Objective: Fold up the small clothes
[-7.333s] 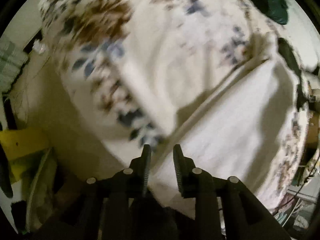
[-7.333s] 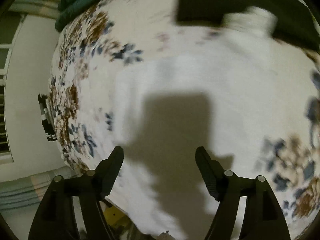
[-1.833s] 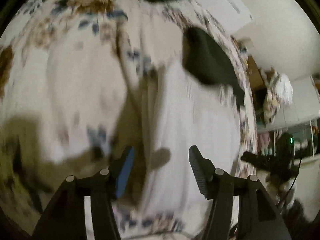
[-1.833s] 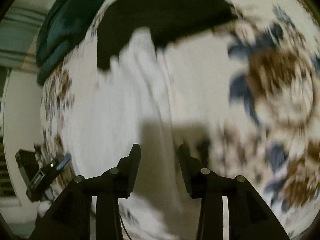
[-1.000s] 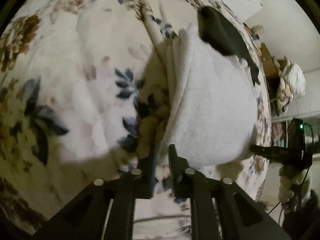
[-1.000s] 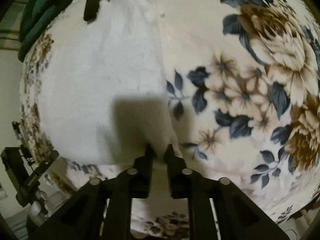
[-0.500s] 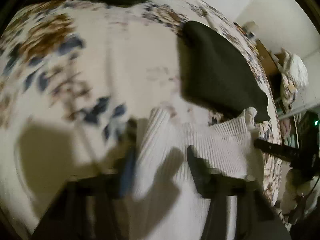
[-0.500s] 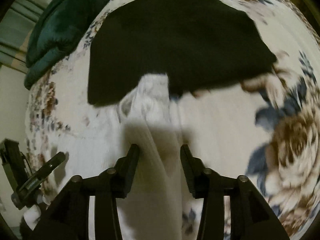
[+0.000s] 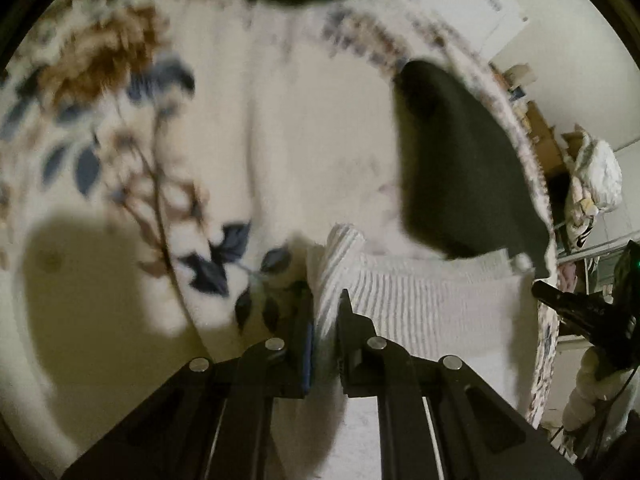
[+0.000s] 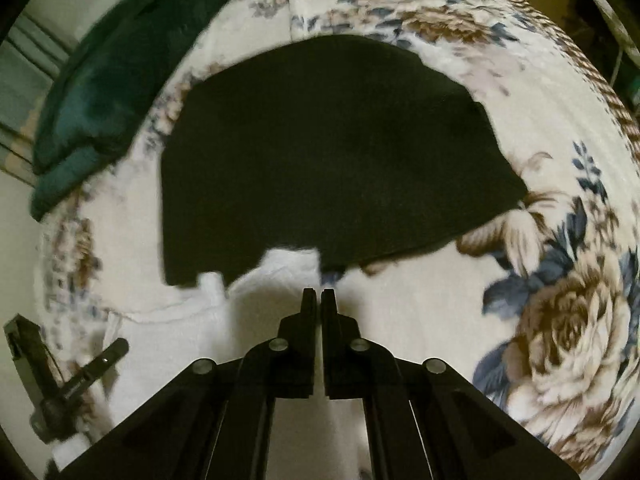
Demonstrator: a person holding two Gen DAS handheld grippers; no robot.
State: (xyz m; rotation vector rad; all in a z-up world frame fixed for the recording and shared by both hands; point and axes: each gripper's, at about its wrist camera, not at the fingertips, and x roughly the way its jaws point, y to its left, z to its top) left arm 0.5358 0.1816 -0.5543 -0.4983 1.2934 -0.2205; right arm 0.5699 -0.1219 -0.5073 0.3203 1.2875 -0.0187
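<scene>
The left gripper (image 9: 325, 312) is clamped on a bunched, ribbed fold of the white knit garment (image 9: 420, 300), the cloth squeezed between its two black fingers (image 9: 352, 320) and rising just ahead of their tips. From that pinch the garment spreads off to the gripper's right and back underneath it, its ribbed band running along the far edge. In the right wrist view the right gripper (image 10: 318, 300) has its fingers drawn together with only a thin slit between them; white fabric (image 10: 280, 280) lies right at the tips and beneath them, but whether any of it is caught in the slit cannot be told. Just beyond the tips of both grippers the garment's far edge meets a black cloth (image 10: 328, 152), which lies flat and wide ahead of the right gripper and ahead and to the right of the left one. All of this rests on a cream blanket with brown and blue flowers (image 10: 560, 320), which stretches to the left of the left gripper and to the right of the right one. Farther out, at the blanket's far edge, sits a dark green bundle (image 10: 120, 72). The other gripper's black frame (image 9: 592, 320) shows far to the left gripper's right.
</scene>
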